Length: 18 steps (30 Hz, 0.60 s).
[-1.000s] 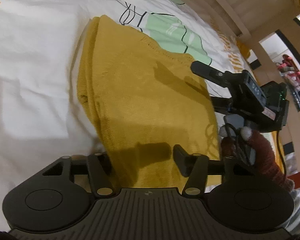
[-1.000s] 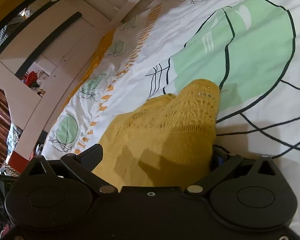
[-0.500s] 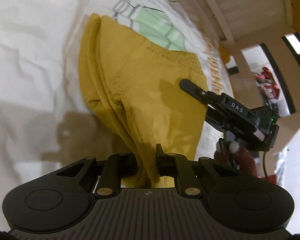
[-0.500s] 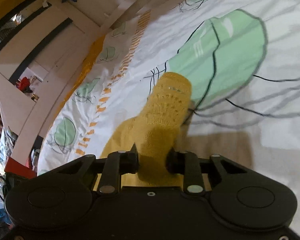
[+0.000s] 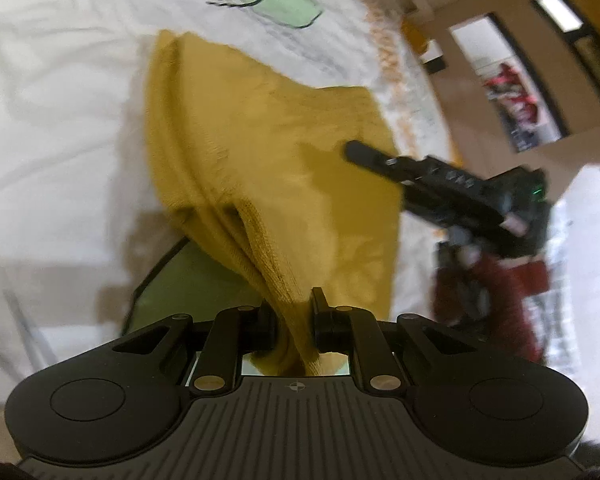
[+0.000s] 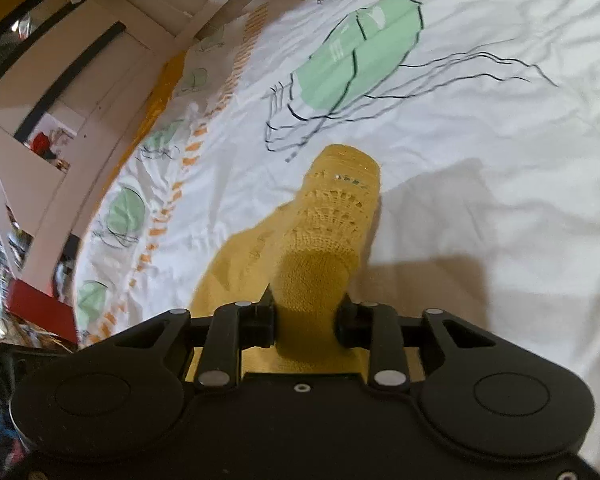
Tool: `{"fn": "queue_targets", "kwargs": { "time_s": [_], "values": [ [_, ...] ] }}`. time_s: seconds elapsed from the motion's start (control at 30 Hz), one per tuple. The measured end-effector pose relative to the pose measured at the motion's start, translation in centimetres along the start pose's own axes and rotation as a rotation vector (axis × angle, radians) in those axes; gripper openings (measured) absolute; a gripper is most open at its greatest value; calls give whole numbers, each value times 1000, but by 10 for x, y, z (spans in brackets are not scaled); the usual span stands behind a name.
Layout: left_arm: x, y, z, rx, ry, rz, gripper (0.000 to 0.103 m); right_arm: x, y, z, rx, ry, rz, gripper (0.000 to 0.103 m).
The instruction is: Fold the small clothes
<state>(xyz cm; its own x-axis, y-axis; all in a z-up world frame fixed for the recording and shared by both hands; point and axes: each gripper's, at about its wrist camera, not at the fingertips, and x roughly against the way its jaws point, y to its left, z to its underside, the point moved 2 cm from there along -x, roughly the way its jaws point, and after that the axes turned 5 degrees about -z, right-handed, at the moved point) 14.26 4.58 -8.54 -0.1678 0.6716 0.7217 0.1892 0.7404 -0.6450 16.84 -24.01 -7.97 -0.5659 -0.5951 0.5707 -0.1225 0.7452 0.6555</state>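
- A white bedsheet (image 6: 480, 128) printed with mint-green shapes outlined in thin black lines lay spread ahead of both tongs, wrinkled, with a band of orange dashes running along its far-left edge in the right wrist view; pale wooden furniture rose beyond it.
- One mustard-yellow knit garment (image 5: 268, 168) was in play, and it had come up off the sheet since half a second earlier: more white sheet and a green print patch showed beneath its near end in the left wrist view.
- The left gripper (image 5: 294, 320) was clamped tight on a bunched, ribbed fold of the garment, fabric pinched between its two fingers and trailing away forward to a rounded far corner.
- The right gripper (image 6: 306, 314) was likewise squeezed on the garment's other end, a tube-like piece with an openwork lace-pattern cuff pointing straight ahead of its fingers.
- A second earlier both pairs of fingers had stood wide apart over flat cloth; now both were closed on it.
- In the left wrist view the right gripper (image 5: 384, 162) reached in from the right, black and blurred, its finger over the garment's right edge, with a dark red glove behind it.
- The knit looked soft and thick, draped in long folds between the two grips.
- Count: two grippers, one garment, one sheet.
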Motion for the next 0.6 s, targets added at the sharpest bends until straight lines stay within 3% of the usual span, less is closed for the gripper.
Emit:
{"fn": "queue_targets", "kwargs": {
  "time_s": [0.1, 0.13, 0.27, 0.37, 0.43, 0.6],
  "values": [
    [-7, 7, 9, -33, 5, -155, 15, 0, -2, 2, 66, -46, 110, 51],
    [-6, 9, 13, -44, -2, -191, 20, 1, -5, 2, 79, -60, 132, 53],
    [2, 11, 21, -38, -60, -229, 23, 8, -10, 3, 108, -110, 175, 64],
    [15, -1, 26, -85, -145, -284, 22, 17, -12, 7, 133, -142, 155, 65],
    [25, -12, 30, -124, -204, -314, 22, 20, -8, 9, 160, -171, 132, 73],
    [51, -29, 30, -177, -358, -333, 23, 26, 10, 15, 284, -213, 121, 78]
  ]
}}
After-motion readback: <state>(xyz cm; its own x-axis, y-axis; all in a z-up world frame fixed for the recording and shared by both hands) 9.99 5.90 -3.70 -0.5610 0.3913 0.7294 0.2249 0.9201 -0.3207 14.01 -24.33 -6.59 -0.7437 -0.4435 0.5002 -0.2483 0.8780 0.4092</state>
